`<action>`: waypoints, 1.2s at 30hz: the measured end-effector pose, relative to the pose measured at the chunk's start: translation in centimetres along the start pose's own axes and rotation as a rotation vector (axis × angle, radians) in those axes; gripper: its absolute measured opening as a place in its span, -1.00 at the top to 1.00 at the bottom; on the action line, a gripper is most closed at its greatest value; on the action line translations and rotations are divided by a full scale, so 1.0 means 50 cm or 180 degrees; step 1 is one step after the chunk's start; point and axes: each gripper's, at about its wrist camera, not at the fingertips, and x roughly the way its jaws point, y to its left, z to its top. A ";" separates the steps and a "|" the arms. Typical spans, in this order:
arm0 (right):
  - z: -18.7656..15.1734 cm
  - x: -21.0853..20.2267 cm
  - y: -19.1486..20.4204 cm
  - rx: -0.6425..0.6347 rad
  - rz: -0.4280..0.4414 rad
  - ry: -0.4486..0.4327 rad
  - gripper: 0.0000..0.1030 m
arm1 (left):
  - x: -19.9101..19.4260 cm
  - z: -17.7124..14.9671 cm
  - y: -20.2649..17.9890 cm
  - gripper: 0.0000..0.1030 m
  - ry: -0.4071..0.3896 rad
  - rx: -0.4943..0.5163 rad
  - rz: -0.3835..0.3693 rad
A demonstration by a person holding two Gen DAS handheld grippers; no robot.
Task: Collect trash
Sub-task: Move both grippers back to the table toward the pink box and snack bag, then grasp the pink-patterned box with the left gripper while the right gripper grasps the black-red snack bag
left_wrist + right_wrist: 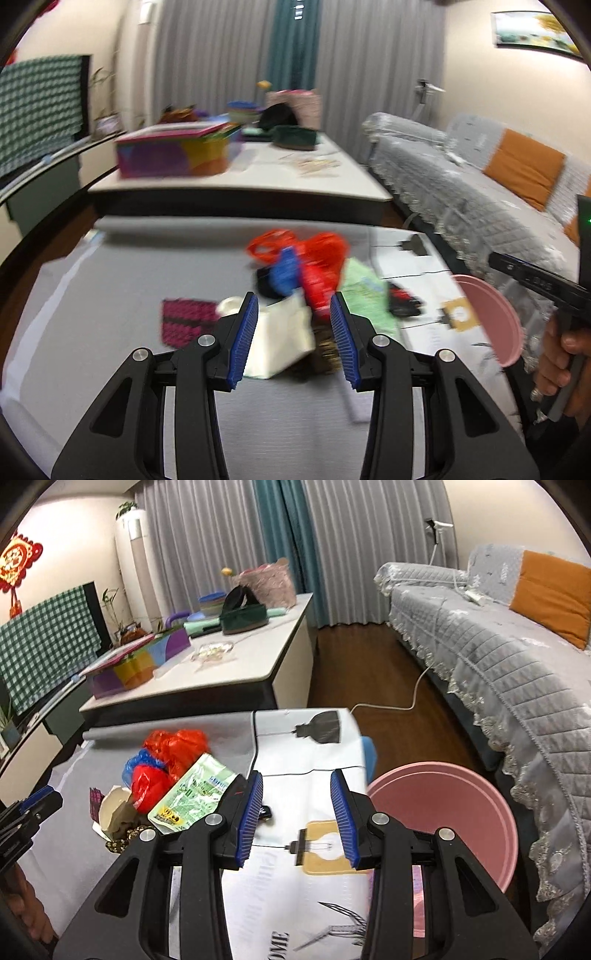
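A pile of trash lies on the grey table: red plastic bags, a blue bag, a green packet, a white paper piece, a dark checked wrapper and a small black-red item. A pink bin stands at the table's right edge. My left gripper is open just before the white paper, holding nothing. My right gripper is open and empty over the printed cloth, left of the bin.
A grey covered sofa with an orange cushion runs along the right. A white table with a colourful box and other items stands behind. A white cable lies on the wood floor.
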 end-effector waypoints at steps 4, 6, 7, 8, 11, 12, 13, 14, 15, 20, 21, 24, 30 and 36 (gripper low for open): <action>-0.010 0.053 0.028 -0.0029 0.0064 0.0132 0.11 | 0.021 -0.009 0.060 0.22 0.0001 -0.0139 0.0197; -0.014 0.071 0.039 -0.0032 0.0070 0.0163 -0.01 | 0.035 -0.008 0.081 0.23 0.0010 -0.0172 0.0309; -0.017 0.083 0.046 -0.0027 0.0083 0.0175 -0.11 | 0.040 -0.011 0.094 0.23 0.0027 -0.0204 0.0339; -0.019 0.097 0.053 -0.0021 0.0105 0.0199 -0.20 | 0.049 -0.012 0.103 0.23 0.0049 -0.0229 0.0370; -0.021 0.130 0.070 -0.0032 0.0155 0.0266 -0.41 | 0.076 -0.019 0.122 0.22 0.0115 -0.0235 0.0488; -0.021 0.142 0.077 -0.0041 0.0170 0.0295 -0.44 | 0.087 -0.022 0.127 0.21 0.0149 -0.0241 0.0530; -0.020 0.152 0.082 -0.0045 0.0181 0.0322 -0.50 | 0.094 -0.023 0.130 0.17 0.0174 -0.0254 0.0544; -0.020 0.160 0.086 -0.0050 0.0188 0.0343 -0.57 | 0.100 -0.025 0.134 0.16 0.0202 -0.0274 0.0550; -0.020 0.171 0.090 -0.0052 0.0185 0.0377 -0.59 | 0.107 -0.025 0.138 0.09 0.0216 -0.0288 0.0554; -0.020 0.216 0.099 -0.0039 0.0147 0.0514 -0.66 | 0.139 -0.024 0.133 -0.28 0.0293 -0.0248 0.0658; -0.022 0.227 0.099 -0.0032 0.0123 0.0559 -0.66 | 0.148 -0.024 0.134 -0.28 0.0315 -0.0255 0.0663; -0.026 0.247 0.095 0.0011 0.0120 0.0648 -0.66 | 0.171 -0.027 0.131 -0.28 0.0394 -0.0240 0.0717; -0.035 0.272 0.101 -0.0070 0.0051 0.0761 -0.66 | 0.201 -0.034 0.125 -0.27 0.0541 -0.0200 0.0819; -0.038 0.273 0.095 -0.0102 0.0003 0.0800 -0.44 | 0.210 -0.038 0.127 -0.07 0.0606 -0.0205 0.0878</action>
